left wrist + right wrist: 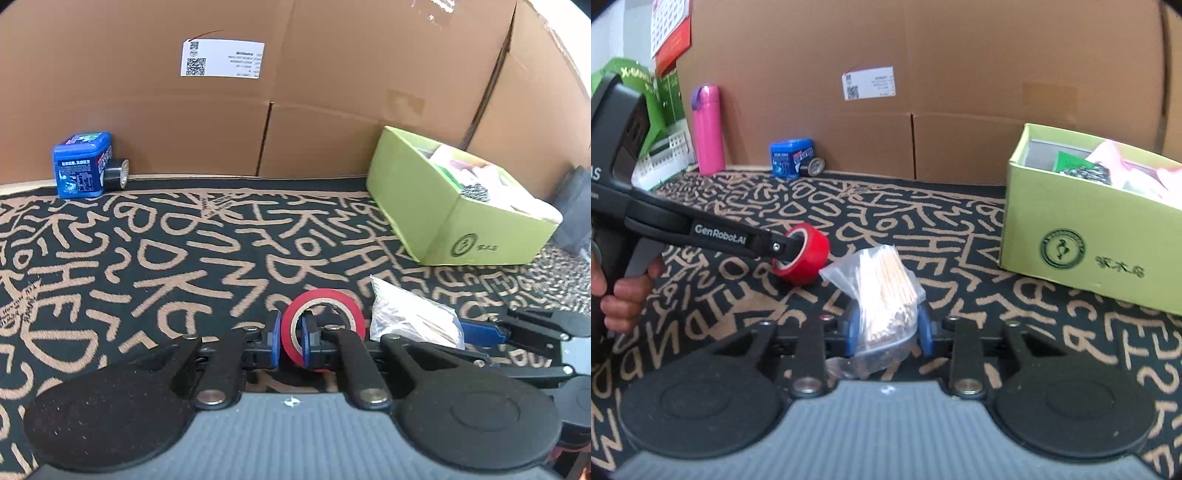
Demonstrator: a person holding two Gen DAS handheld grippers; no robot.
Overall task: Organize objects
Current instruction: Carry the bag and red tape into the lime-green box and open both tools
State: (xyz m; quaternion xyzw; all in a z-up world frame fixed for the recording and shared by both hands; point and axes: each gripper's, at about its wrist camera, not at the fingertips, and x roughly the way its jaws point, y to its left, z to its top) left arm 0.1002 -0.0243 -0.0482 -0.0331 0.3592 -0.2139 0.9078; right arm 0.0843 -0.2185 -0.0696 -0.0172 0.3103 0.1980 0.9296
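The left tongs reach low over the patterned desk, clamping the red tape roll's wall. The right tongs beside them grip the cotton swab bag.

Both views are evenly lit by soft, diffuse light; its source cannot be told. Shadows are faint, with only a thin dark patch under the tape ahead-left of the right claw. Fisheye bending curves the cardboard far beyond the left claw, and black corners vignette both frames. Detail is slightly soft; label print is unreadable.
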